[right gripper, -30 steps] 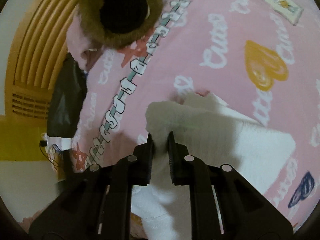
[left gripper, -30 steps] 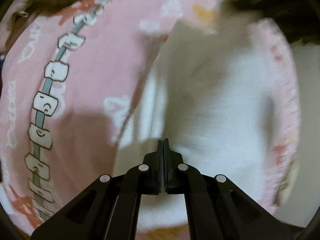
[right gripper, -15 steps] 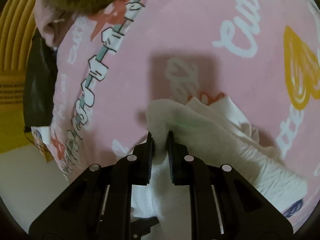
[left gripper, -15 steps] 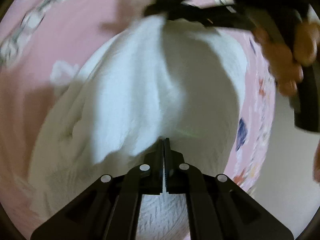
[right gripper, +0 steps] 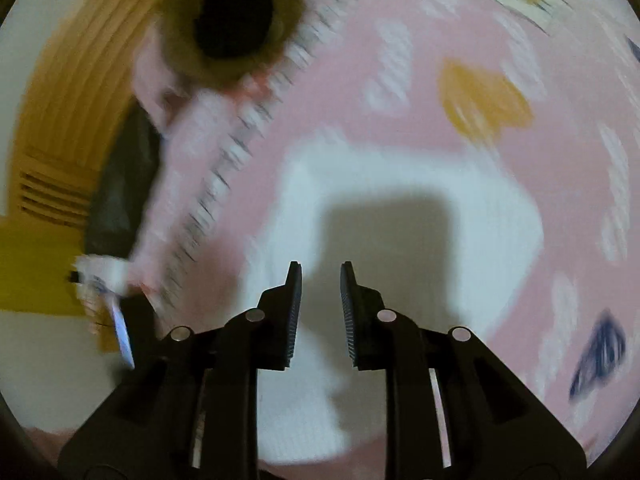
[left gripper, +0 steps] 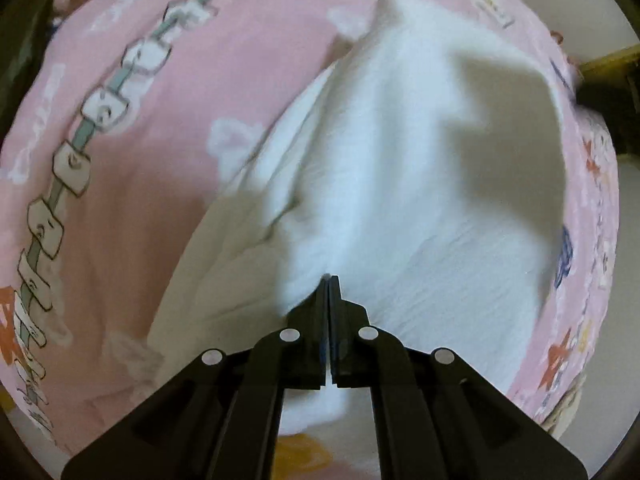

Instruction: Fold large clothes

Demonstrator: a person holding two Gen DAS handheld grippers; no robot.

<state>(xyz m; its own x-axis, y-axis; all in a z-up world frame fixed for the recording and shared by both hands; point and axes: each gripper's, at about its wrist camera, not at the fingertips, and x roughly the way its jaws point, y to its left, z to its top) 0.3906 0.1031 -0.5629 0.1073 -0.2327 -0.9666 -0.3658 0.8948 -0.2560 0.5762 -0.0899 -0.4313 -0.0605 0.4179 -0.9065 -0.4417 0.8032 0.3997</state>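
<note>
A white garment lies spread on a pink printed bedsheet. My left gripper points steeply down and is shut, with a ridge of the white cloth drawn up into its closed tips. In the right wrist view the same white garment lies flat on the sheet, with the gripper's shadow across it. My right gripper hovers above it, its jaws opening, and nothing is between them. That view is blurred by motion.
A brown furry thing with a dark centre sits on the sheet at the far left. Beside the bed are a black bag and a slatted wooden board. Pale floor shows past the bed's right edge.
My right gripper let go of the white cloth's corner and pulled away; the cloth now lies flat below it. My left gripper stays shut on the cloth and came lower over the bed.
</note>
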